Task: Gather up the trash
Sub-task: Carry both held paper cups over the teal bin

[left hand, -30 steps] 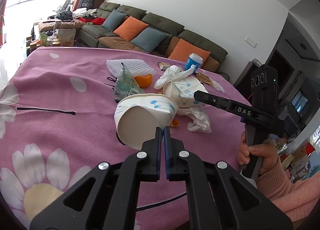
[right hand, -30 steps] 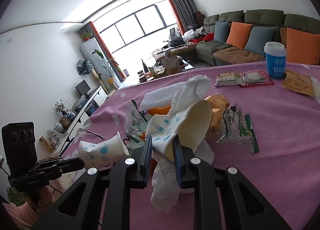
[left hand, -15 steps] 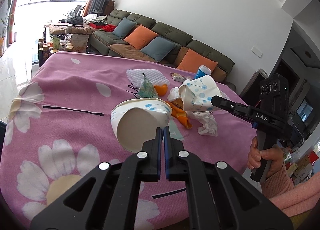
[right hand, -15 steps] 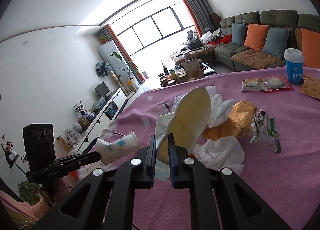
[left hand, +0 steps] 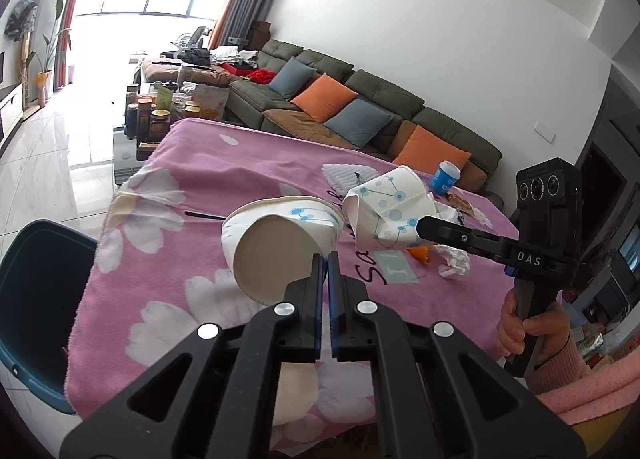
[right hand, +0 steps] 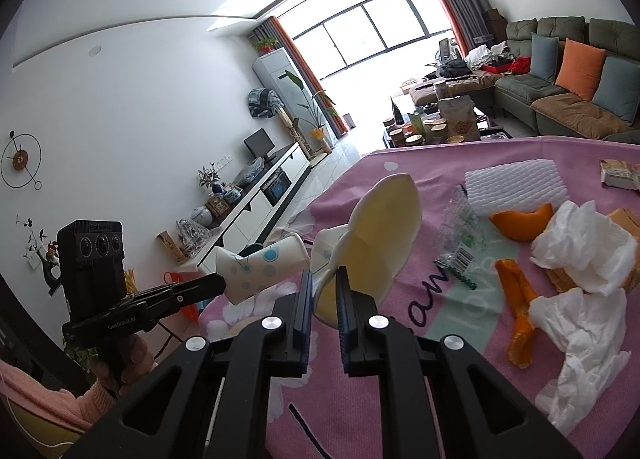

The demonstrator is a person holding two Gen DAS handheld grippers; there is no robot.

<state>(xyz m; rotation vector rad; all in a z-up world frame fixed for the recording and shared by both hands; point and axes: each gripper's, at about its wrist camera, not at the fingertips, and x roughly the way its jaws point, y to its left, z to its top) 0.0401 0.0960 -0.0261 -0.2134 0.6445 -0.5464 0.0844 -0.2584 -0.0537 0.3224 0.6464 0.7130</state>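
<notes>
Teal bin (left hand: 36,299) sitting at far left below the worktop (left hand: 192,195) edge. Left gripper (left hand: 324,259) pinching a crushed paper cup (left hand: 276,251), holding it above the pink cloth. Right gripper (right hand: 322,279) clamping a second flattened cup (right hand: 384,235), also off the surface. Tissues (right hand: 580,243) and orange peel (right hand: 520,219) lying further right.
</notes>
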